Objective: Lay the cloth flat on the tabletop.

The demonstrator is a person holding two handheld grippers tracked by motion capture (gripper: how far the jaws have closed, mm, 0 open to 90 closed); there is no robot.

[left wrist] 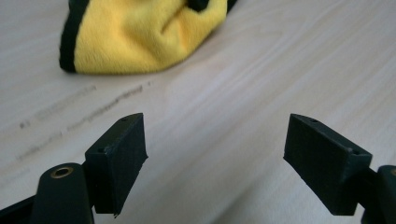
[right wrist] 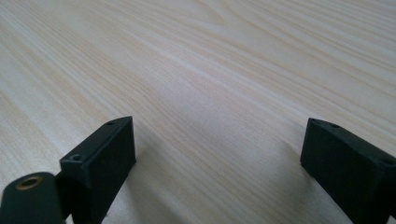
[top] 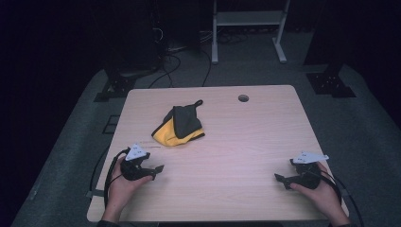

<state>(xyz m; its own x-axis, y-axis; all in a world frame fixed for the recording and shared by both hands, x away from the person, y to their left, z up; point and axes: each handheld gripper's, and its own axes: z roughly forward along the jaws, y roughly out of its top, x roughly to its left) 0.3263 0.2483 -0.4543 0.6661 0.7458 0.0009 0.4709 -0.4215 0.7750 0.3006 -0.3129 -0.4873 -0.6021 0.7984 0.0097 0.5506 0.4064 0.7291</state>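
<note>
A crumpled yellow and dark grey cloth (top: 178, 126) lies on the pale wooden table (top: 236, 142), left of its middle; in the left gripper view the cloth (left wrist: 140, 37) is at the top, its yellow side facing me. My left gripper (top: 158, 169) rests low near the table's front left, a short way in front of the cloth, jaws wide apart over bare wood (left wrist: 215, 158). My right gripper (top: 279, 178) sits at the front right, far from the cloth. It is open too, with nothing between its jaws (right wrist: 217, 161).
A round cable hole (top: 243, 98) is in the table's far edge. Faint pencil-like marks (left wrist: 79, 112) run across the wood before the cloth. Beyond the table stand a white frame (top: 248, 28), dark stands and floor cables (top: 165, 71).
</note>
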